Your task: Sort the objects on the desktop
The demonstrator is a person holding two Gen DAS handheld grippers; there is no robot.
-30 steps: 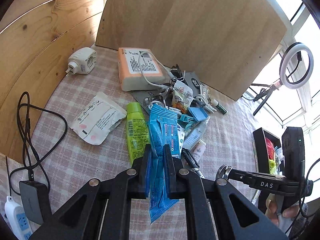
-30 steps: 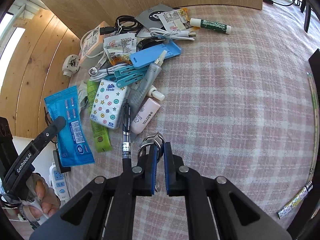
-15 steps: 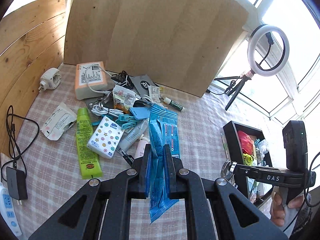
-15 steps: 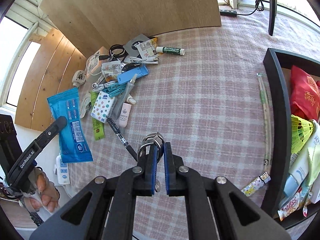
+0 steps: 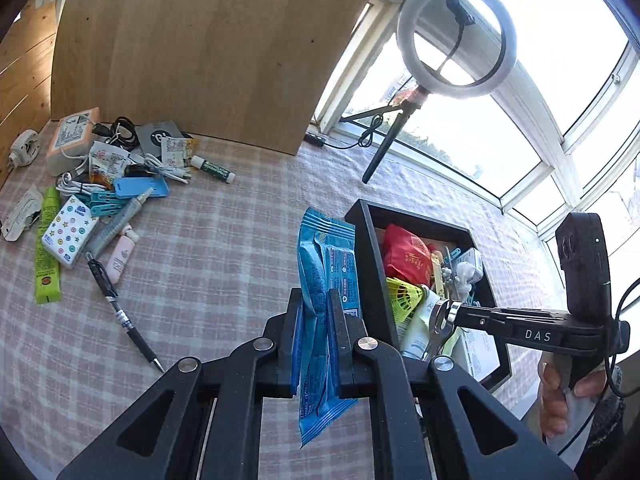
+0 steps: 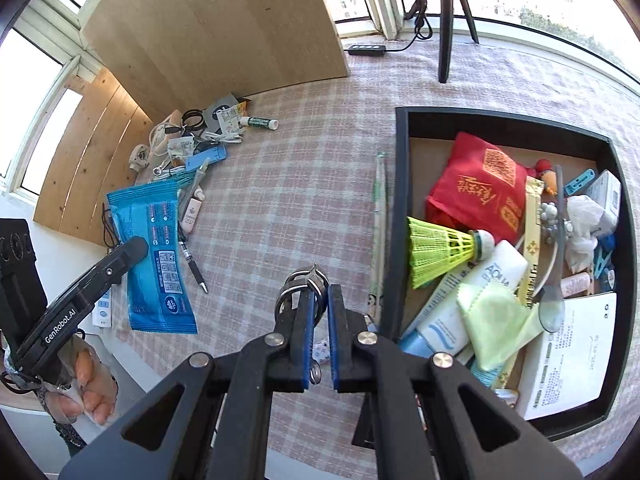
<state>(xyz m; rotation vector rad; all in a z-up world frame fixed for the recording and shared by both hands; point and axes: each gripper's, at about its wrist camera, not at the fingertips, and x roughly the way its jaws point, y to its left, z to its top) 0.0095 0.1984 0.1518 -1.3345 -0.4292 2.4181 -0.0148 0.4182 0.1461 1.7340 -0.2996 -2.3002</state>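
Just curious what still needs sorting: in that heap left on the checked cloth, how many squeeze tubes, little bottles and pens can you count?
Tubes: 2, the green tube and the grey tube
Bottles: 1, the pink bottle
Pens: 1, the black pen
Total: 4

This looks like a home room set up as a small recording corner beside large windows, with daylight and greenery outside. The tabletop is covered with a pink checked cloth and backed by loose plywood boards propped as a backdrop. A ring light on a little tripod stands on the cloth, its cable running to an inline switch. Household clutter lies in a pile: tissues, tubes, cables, clips, a pen. A black box holds more everyday odds and ends, among them a yellow shuttlecock and a red pouch.
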